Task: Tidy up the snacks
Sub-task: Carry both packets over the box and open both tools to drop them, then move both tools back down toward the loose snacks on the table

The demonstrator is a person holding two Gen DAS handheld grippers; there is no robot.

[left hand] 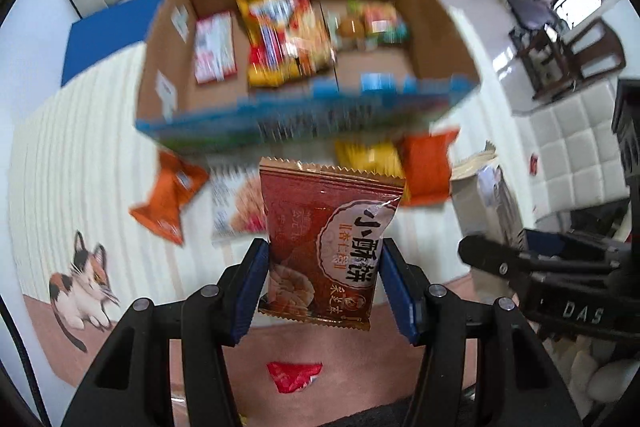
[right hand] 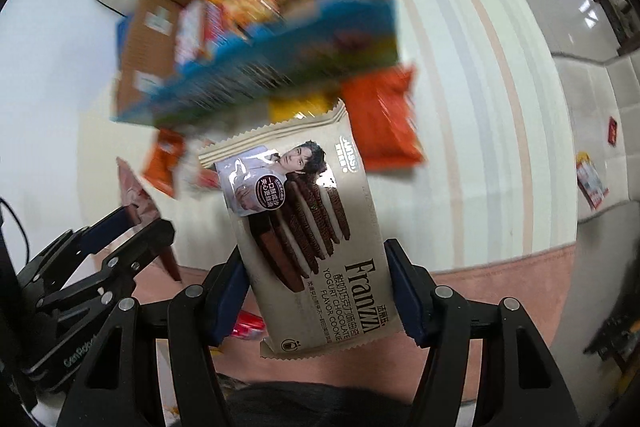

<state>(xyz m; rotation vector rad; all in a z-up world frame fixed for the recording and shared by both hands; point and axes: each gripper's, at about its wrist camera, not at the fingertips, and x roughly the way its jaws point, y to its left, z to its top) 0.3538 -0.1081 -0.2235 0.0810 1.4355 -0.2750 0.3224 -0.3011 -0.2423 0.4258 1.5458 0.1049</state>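
A striped cream rug with a cat picture covers glossy white floor.

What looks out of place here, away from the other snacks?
A small red packet lies alone on the pink edge of the mat, near the person and apart from the snacks beside the cardboard box. Another packet lies far off on the white cushion.

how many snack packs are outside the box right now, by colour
Orange packs on the rug: 2
Yellow pack on the rug: 1
White pack on the rug: 1
Red packet near the camera: 1
Red-brown pastry packet in the left claw: 1
Beige Franzzi cookie pack in the right claw: 1
Total: 7
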